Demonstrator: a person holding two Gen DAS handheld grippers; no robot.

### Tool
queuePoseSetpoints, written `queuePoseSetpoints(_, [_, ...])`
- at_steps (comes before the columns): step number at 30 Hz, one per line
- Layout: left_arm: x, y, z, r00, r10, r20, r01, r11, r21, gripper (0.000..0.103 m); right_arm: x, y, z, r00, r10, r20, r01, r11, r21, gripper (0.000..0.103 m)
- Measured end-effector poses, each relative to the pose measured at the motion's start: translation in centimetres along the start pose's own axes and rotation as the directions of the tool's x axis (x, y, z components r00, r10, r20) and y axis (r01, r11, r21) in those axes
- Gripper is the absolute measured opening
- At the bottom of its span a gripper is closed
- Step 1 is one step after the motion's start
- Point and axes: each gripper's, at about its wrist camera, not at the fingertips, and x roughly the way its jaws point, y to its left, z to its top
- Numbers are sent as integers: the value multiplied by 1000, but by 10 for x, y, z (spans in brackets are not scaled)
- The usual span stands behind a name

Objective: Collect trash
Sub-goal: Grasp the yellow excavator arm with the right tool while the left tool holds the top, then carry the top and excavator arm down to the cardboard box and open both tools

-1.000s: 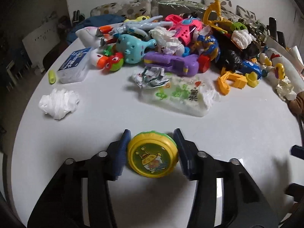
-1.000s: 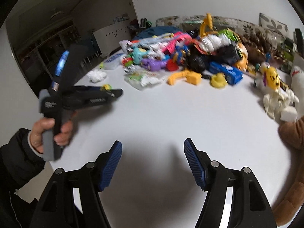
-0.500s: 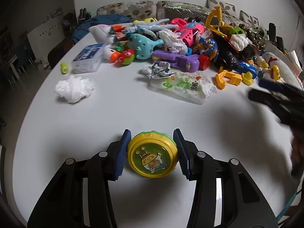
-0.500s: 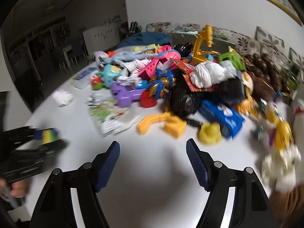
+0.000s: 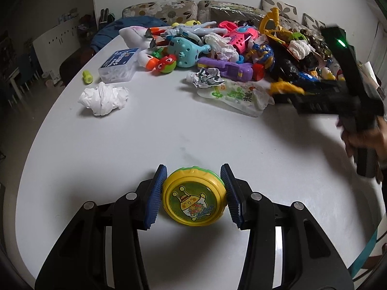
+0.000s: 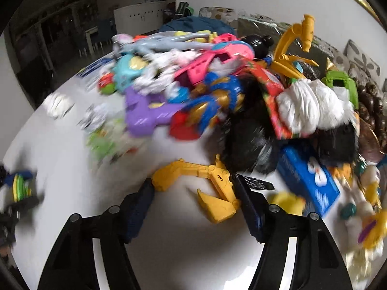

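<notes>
While its blue pads press against both sides of a round yellow toy disc (image 5: 194, 195), the left hand-held gripper (image 5: 194, 193) pinches that disc just above the white surface (image 5: 145, 145), the cartoon face on the disc turned toward the camera. Farther out on the left lies a crumpled white tissue (image 5: 102, 97), apart from the heap, with a clear box of cotton swabs (image 5: 119, 65) beyond it. Toward the middle, a crumpled printed paper ball (image 5: 208, 78) touches a flattened green-printed plastic wrapper (image 5: 238, 96) at the near edge of the toy pile (image 5: 229, 46). The right hand-held gripper (image 6: 193, 193) is spread wide, nothing between its pads, low over the surface with a yellow toy excavator arm (image 6: 205, 181) lying in the gap ahead of it. Its view is motion-blurred; behind the excavator arm sit a black plastic bag (image 6: 246, 140), a blue box (image 6: 309, 181) and a wad of white tissue (image 6: 309, 106) on top of the heap.
</notes>
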Motion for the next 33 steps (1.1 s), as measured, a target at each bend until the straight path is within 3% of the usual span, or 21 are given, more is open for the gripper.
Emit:
queuePoseSetpoints(5, [-11, 4, -5, 1000, -24, 18, 24, 1000, -9, 46, -47, 20, -41, 998, 34, 51, -36, 999, 29, 67])
queuePoseSetpoints(11, [-53, 5, -31, 995, -80, 54, 79, 997, 24, 46, -138, 63, -103, 985, 124, 123, -128, 991, 26, 67])
queuePoseSetpoints(18, [-121, 1, -97, 986, -152, 73, 141, 980, 139, 46, -201, 145, -202, 953, 301, 27, -299, 952, -65, 67])
queuePoseSetpoints(21, [-136, -3, -133, 984, -175, 33, 166, 967, 195, 46, -191, 170, -237, 939, 338, -56, -341, 938, -57, 68])
queuePoseSetpoints(24, [-132, -6, -168, 984, -179, -9, 176, 956, 235, 47, -153, 181, -265, 930, 343, -135, -347, 938, -13, 72])
queuePoseSetpoints(25, [-125, -6, -181, 984, -178, -27, 179, 953, 246, 56, -142, 182, -272, 931, 331, -154, -336, 942, -10, 80])
queuePoseSetpoints(27, [-112, -3, -196, 991, -134, -27, 136, 957, 256, 75, -113, 182, -283, 931, 309, -194, -314, 949, 6, 80])
queuePoseSetpoints(29, [-96, 2, -210, 994, -100, -51, 109, 963, 248, 78, -99, 177, -288, 924, 309, -227, -306, 951, 48, 75])
queuePoseSetpoints(33, [-92, 14, -211, 993, -95, -70, 107, 973, 205, 78, -135, 153, -268, 927, 359, -109, -350, 932, 94, 74])
